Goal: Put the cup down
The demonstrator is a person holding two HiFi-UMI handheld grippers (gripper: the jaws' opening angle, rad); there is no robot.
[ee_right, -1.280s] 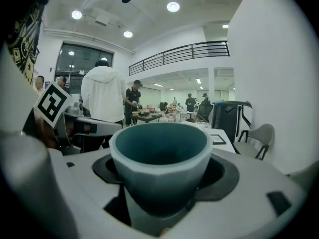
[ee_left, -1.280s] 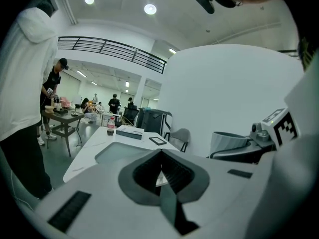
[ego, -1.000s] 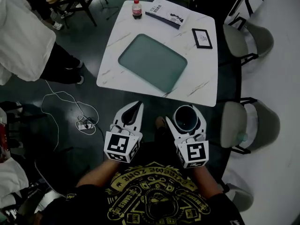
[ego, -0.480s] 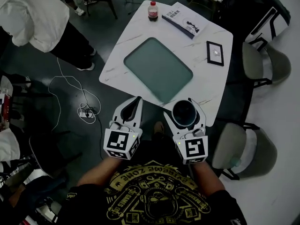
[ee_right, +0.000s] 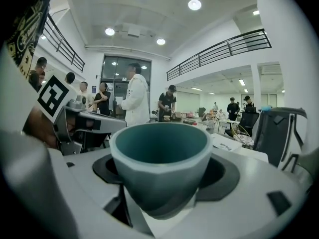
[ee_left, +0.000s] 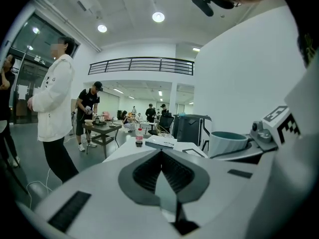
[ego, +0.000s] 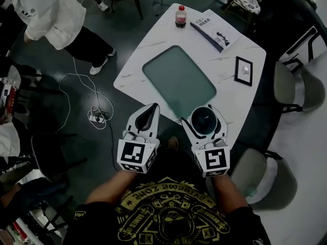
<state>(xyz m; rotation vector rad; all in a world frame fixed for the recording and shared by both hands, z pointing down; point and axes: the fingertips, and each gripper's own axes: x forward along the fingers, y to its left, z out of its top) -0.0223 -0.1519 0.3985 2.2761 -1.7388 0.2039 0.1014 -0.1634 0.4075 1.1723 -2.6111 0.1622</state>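
So the grey-teal ceramic cup [ee_right: 160, 158] sits upright, mouth up, clamped between the jaws of the right gripper [ego: 205, 115], pads pressing on its sides. From the head view it hangs in the air right about over the near edge of the white marble-look table [ego: 232, 103], not resting on anything. The dark green rounded tray [ego: 179, 80] lies ahead and a bit to the left. The left gripper [ego: 152, 108] is just beside it, jaws pinched together on nothing. Looks like a job for the right hand alone: forward and down.
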